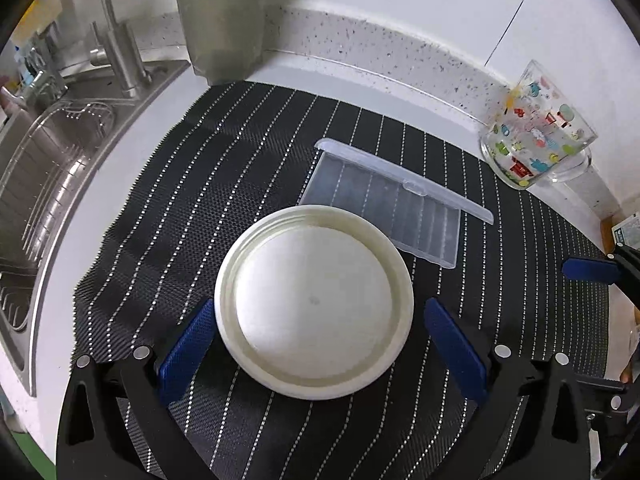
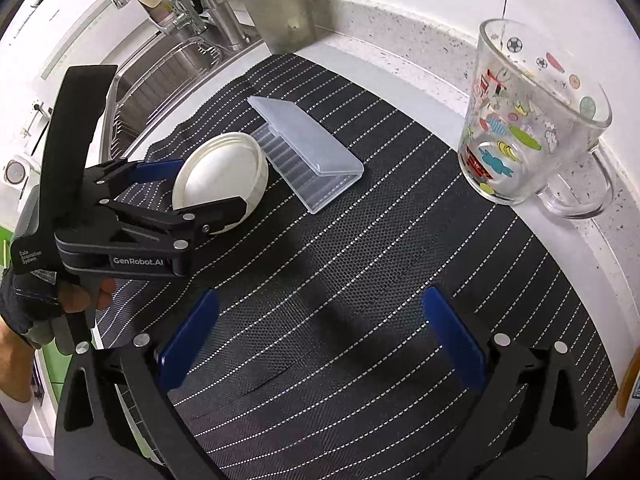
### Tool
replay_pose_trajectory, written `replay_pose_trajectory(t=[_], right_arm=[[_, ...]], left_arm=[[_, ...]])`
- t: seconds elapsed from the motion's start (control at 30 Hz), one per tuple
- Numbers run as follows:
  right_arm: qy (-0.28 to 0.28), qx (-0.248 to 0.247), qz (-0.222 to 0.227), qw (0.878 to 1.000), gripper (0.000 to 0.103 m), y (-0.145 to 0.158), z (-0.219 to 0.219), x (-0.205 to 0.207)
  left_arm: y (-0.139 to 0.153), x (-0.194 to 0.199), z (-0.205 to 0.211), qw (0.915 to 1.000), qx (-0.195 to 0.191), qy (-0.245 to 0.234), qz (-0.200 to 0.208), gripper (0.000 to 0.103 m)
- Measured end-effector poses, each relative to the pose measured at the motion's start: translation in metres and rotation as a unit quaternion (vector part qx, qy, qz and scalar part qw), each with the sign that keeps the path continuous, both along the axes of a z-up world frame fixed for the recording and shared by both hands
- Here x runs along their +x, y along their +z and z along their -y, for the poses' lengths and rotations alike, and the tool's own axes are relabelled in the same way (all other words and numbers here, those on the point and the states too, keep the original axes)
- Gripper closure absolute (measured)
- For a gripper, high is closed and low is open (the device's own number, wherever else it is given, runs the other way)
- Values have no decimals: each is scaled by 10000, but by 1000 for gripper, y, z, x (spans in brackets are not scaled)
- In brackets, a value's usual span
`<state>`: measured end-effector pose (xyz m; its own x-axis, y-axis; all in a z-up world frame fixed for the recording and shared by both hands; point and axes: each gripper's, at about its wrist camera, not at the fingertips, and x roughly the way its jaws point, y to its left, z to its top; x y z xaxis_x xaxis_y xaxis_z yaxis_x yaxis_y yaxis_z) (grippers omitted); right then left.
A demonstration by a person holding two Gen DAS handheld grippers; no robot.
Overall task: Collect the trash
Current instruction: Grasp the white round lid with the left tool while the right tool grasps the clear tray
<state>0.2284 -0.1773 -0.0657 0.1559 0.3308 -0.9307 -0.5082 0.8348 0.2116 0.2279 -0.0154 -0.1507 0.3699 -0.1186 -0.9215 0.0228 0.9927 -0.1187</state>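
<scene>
White lid (image 1: 314, 304) flat between wide left gripper (image 1: 320, 344) fingers, right gripper (image 2: 320, 332) wide, empty

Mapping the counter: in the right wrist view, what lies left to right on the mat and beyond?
Left gripper → white lid → clear case → glass mug.

White lid (image 1: 314, 304) between open left tongs (image 1: 320, 346), on striped mat (image 1: 248, 152).
</scene>
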Motion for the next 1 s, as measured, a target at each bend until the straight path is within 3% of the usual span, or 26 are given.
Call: replay_pose_trajectory(t=[0.5, 1.0], right_arm=[[-2, 15, -33, 10000, 3, -6, -3, 12], [422, -187, 338, 9984, 3, -7, -35, 40]], left_arm=[[-9, 4, 3, 10000, 90, -11, 39, 9], [39, -22, -47, 9978, 87, 514, 418, 9]])
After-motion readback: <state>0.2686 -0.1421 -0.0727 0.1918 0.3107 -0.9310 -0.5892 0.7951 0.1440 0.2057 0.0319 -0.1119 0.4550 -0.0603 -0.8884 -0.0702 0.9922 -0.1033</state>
